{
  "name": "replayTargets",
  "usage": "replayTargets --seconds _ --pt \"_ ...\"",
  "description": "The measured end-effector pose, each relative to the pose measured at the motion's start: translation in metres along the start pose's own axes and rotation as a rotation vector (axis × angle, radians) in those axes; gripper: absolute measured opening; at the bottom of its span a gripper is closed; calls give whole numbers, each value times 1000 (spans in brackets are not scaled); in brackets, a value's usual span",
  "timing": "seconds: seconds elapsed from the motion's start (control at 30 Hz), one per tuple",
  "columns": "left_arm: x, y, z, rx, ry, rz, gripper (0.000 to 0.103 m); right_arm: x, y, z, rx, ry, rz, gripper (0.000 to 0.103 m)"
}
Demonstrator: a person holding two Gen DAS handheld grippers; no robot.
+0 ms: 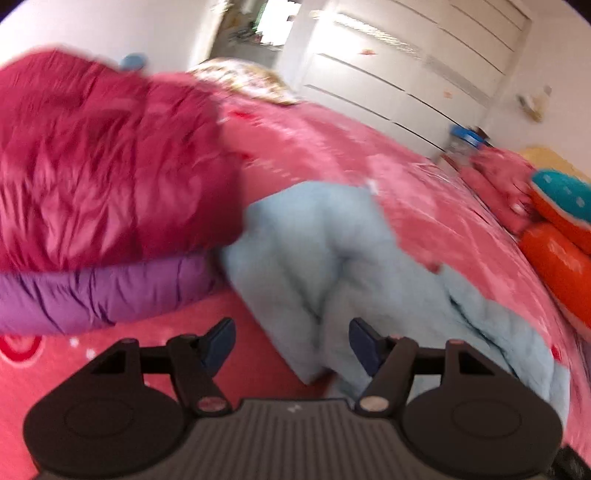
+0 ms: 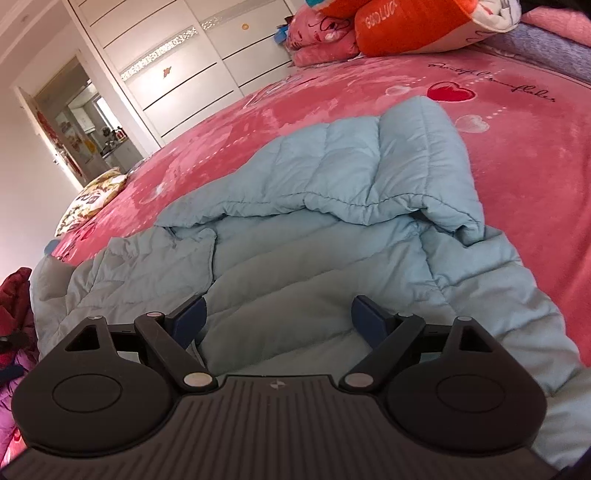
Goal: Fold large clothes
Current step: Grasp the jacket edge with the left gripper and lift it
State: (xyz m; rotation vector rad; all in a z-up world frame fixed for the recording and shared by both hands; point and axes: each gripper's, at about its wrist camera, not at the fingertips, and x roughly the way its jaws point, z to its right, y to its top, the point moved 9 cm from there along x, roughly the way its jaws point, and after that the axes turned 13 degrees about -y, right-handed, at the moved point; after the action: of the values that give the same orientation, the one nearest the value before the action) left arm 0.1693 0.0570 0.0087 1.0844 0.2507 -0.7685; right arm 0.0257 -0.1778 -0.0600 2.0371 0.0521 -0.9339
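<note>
Item: light blue quilted jacket (image 2: 332, 206), lying crumpled on a bed with a pink bedspread (image 2: 498, 155) printed with hearts and script.

Right tool (image 2: 277, 314): jaws wide apart, nothing between the pads. It sits low over the jacket, whose padded front fills the gap beyond the fingers; whether the fingers touch the fabric cannot be told. The hood or upper part of the jacket is folded over, further from the tool.

Left tool (image 1: 291, 341): jaws wide apart, holding nothing. The jacket (image 1: 332, 240) lies just ahead of it and to its right, with the bare bedspread (image 1: 110, 354) under its left finger. This view is blurred.

Left wrist view only: a dark red puffy garment (image 1: 103, 158) stacked on a purple one (image 1: 99, 291), just left of the blue jacket and touching or nearly touching its edge.

Right wrist view only: clear quilting lines on the jacket, an open doorway (image 2: 81, 125) at far left, and lettering on an orange cushion (image 2: 406, 26) at the head of the bed.

Both views: white panelled wardrobe (image 2: 184, 74) beyond the bed; a floral pillow (image 2: 92, 199) at the bed's far edge; pink folded bedding (image 2: 321, 40) beside the orange cushion.
</note>
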Motion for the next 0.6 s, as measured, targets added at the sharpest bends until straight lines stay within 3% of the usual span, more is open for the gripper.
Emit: replayTargets --seconds 0.13,0.33,0.5,0.6 --pt "26 -4 -17 -61 43 10 68 3 2 -1 3 18 -16 103" --pt "54 -6 -11 -20 86 50 66 4 2 3 42 36 -35 103" --pt "63 1 6 26 72 54 28 3 2 6 74 45 -43 103" --pt "58 12 30 136 45 79 15 2 2 6 89 49 -40 103"
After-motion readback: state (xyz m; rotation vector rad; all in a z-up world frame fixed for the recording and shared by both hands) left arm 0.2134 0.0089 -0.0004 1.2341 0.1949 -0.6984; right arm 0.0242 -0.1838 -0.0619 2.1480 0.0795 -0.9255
